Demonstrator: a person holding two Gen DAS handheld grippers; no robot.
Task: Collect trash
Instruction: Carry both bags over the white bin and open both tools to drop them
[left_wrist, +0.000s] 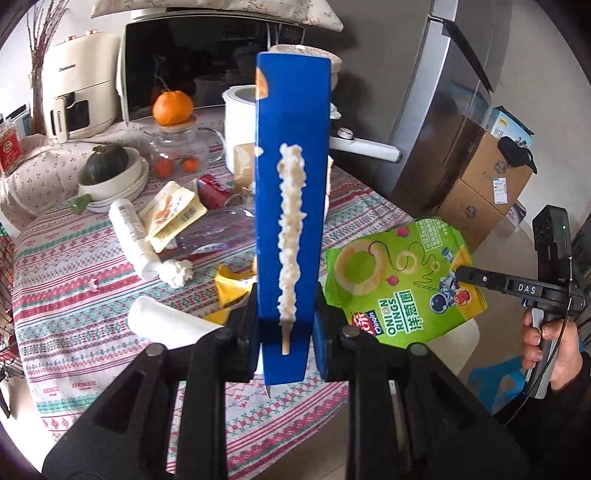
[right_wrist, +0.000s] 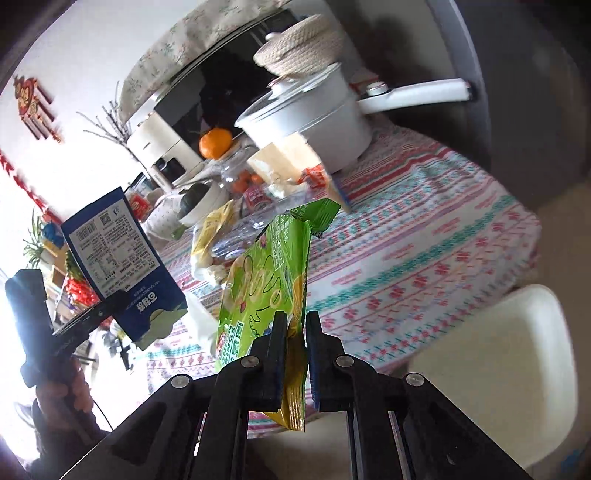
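So the left gripper (left_wrist: 284, 325) has its jaws clamped on a tall blue snack box (left_wrist: 291, 192), held upright above the table (left_wrist: 74, 295). Over on the right, the right gripper (right_wrist: 295, 354) is pinched tight on a green onion rings bag (right_wrist: 269, 273), lifted off the table near its right edge.

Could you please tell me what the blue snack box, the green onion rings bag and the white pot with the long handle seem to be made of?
Blue snack box: apparently printed paperboard, slightly glossy; flat stiff panels and crisp folded edges.
Green onion rings bag: likely thin glossy plastic film; it creases, reflects light and has a crimped seam.
White pot: probably enamelled or coated metal, smooth semi-gloss wall; its lid looks like clear glass.
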